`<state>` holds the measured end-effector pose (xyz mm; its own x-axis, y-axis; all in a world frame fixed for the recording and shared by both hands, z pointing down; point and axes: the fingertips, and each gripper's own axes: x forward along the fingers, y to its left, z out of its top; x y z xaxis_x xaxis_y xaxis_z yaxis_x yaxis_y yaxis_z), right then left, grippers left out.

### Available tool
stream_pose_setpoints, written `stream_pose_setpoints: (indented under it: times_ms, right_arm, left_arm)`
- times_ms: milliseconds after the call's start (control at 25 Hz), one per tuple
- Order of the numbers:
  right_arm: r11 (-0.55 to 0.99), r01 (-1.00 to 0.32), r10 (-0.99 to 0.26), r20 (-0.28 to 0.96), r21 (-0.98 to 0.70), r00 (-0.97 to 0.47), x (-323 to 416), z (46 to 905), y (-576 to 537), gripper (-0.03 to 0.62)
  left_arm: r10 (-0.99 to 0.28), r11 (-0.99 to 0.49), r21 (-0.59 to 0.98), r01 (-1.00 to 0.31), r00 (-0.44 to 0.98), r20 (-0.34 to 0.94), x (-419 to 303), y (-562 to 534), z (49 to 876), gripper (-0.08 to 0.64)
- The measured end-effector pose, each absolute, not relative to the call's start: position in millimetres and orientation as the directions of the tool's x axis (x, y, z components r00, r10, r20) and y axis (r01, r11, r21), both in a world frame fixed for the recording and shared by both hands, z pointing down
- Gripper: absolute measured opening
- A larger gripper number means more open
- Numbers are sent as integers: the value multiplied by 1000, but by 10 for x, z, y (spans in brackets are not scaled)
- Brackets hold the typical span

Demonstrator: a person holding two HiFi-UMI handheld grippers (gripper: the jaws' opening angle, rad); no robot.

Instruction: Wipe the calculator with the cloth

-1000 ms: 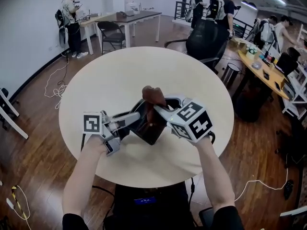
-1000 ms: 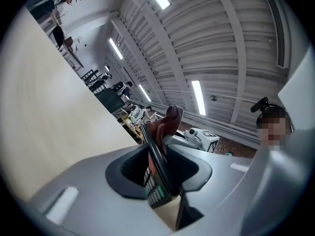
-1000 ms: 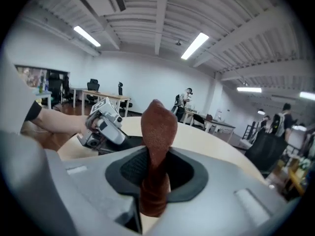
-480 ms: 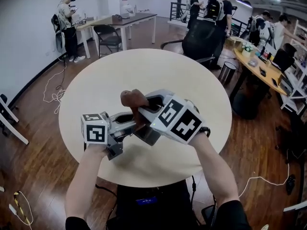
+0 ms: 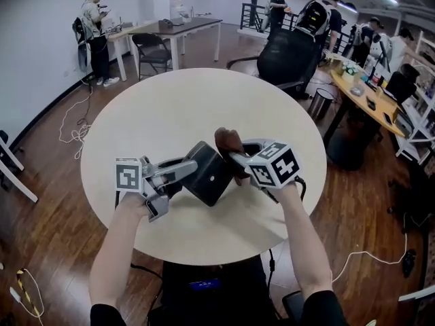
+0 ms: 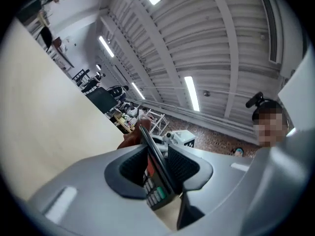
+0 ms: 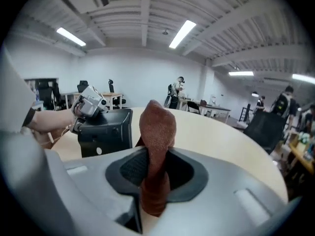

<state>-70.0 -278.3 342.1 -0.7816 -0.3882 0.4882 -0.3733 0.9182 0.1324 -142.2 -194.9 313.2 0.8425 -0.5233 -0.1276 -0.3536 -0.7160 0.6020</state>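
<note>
Head view: the left gripper (image 5: pixel 182 171) pinches the calculator (image 5: pixel 208 176) by its edge at frame centre, over the table (image 5: pixel 170 100); the right gripper (image 5: pixel 239 160) clamps the cloth (image 5: pixel 228 142) beside it. A hard wipe could twist the calculator loose.

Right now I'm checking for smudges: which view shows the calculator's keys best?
The left gripper view: the calculator is close up, keys showing. Head view shows only its dark casing; right gripper view, its back.

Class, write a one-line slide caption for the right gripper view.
Right hand-held gripper clamps a brown cloth upright beside the black calculator, round table behind.
</note>
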Motion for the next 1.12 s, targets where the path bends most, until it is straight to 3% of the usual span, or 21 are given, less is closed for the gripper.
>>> stream_pose_setpoints:
  times_ms: [160, 400, 560, 640, 800, 960, 1120]
  right_arm:
    - [911, -410, -386, 461, 53, -799, -597, 3643, -2771, 86]
    - [907, -418, -407, 356, 50, -841, -659, 3381, -2602, 86]
    - [952, -298, -307, 287, 78, -907, -942, 2955, -2192, 86]
    - [958, -230, -274, 318, 169, -908, -1160, 2874, -1987, 86]
    - [910, -224, -355, 378, 348, -855, -1493, 2798, -2123, 86]
    - [944, -155, -283, 472, 292, -835, -1700, 2973, -2081, 86]
    - [991, -49, -100, 448, 124, -888, -1721, 2942, -1774, 84]
  left_arm:
    - [-559, -630, 731, -261, 807, -193, -1499, -2009, 3259, 208]
    - [-597, -596, 785, -170, 748, -291, -1650, -1990, 3241, 321]
    - [-602, -620, 770, -150, 720, -344, -1634, -1957, 3198, 370]
    - [-592, -644, 752, -145, 716, -369, -1611, -1922, 3164, 382]
    - [-562, -694, 706, -144, 722, -405, -1551, -1865, 3072, 405]
    - [-560, -711, 685, -159, 717, -415, -1515, -1859, 3039, 453]
    - [-561, -720, 674, -164, 710, -427, -1541, -1899, 3015, 479]
